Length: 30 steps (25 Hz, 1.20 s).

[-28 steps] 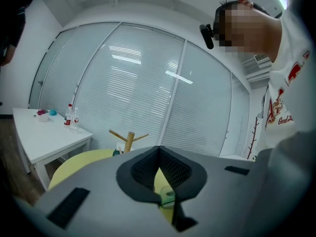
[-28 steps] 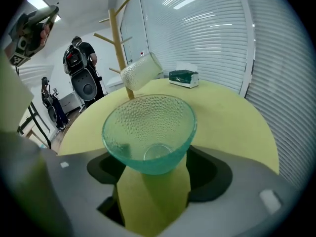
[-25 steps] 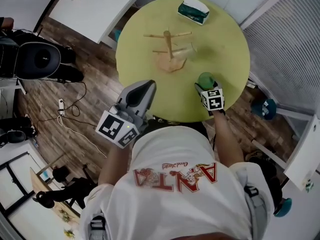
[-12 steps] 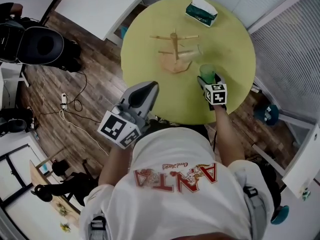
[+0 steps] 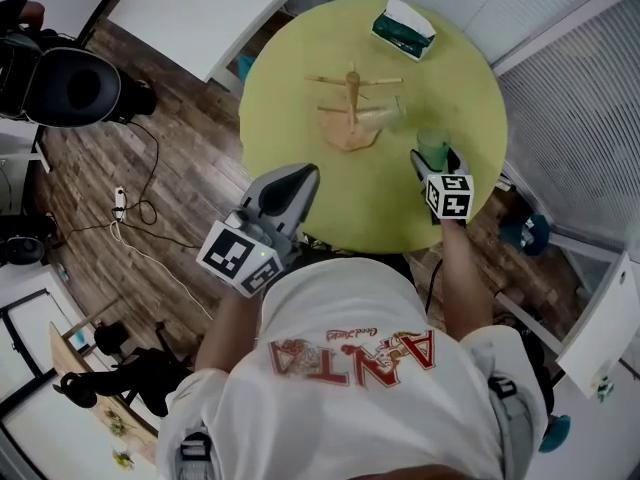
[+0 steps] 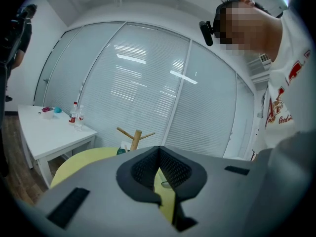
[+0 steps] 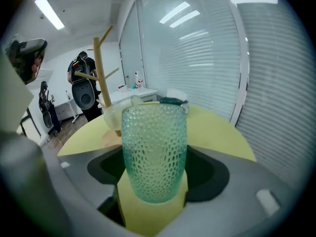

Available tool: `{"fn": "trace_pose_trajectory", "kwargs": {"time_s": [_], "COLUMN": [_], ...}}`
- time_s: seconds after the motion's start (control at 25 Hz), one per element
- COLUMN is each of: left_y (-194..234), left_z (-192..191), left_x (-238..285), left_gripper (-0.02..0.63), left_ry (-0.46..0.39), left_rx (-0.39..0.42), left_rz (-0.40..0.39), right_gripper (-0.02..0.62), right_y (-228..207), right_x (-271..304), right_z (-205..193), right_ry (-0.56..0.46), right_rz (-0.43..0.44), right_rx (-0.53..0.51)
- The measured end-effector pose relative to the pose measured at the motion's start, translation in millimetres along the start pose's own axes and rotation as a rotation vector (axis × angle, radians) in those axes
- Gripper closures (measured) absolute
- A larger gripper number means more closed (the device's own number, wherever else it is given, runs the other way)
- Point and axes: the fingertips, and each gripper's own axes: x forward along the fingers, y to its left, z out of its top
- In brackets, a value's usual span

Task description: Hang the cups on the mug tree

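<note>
Two grippers: right gripper (image 5: 438, 163) clamped on green cup (image 7: 154, 147), left gripper (image 6: 159, 152) closed and empty.

This looks like an office or a test room, not a home. Tall glass walls with blinds (image 6: 133, 83) run along one side. Long strip lights (image 7: 49, 13) shine on the ceiling. A round yellow-green tabletop (image 5: 300, 78) stands on a wood floor (image 5: 170, 188), and a plain white tabletop (image 5: 215, 8) stands just beside it with small bottles (image 6: 76, 115) on it. A tissue box (image 5: 403, 28) sits at the far edge of the round one. A black chair (image 5: 70, 83) stands off to the side. A cable (image 5: 150, 238) and a power strip (image 5: 120, 206) lie on the floor.
</note>
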Motion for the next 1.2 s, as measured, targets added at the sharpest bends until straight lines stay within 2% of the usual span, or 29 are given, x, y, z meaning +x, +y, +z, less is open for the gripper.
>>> {"fn": "trace_pose_trajectory", "kwargs": {"time_s": [0.2,0.36,0.52,0.64,0.8,0.96,1.2], "left_y": [-1,3,2,-2,1,7,11], "left_z": [4,6,8,10,11,13,14], "left_x": [-2,-9,-17,-22,-32,-41,-48], "left_gripper": [0.598,0.598,0.598,0.598,0.598,0.598,0.598], "left_ry": [-0.029,-0.052,-0.072,-0.093,-0.109,-0.116,-0.130], "left_rx": [-0.011,-0.023,-0.008,0.004,-0.011,-0.022,-0.034], "left_rz": [-0.035,-0.052,-0.089,-0.123,-0.134,-0.138,-0.147], "right_gripper": [0.250,0.250,0.250,0.250,0.250,0.250,0.250], "right_y": [-6,7,22,31,41,50,62], "right_x": [-40,-68,-83,-85,-80,-67,-50], "right_z": [79,141,179,196,207,211,209], "right_ry": [-0.045,-0.064,-0.028,0.026,0.094,0.170,0.308], "right_rz": [-0.084,-0.145,-0.204,-0.234,-0.259,-0.270,-0.272], "right_rx": [-0.278,-0.500,-0.739,-0.902,-1.064,-1.209,-1.491]}}
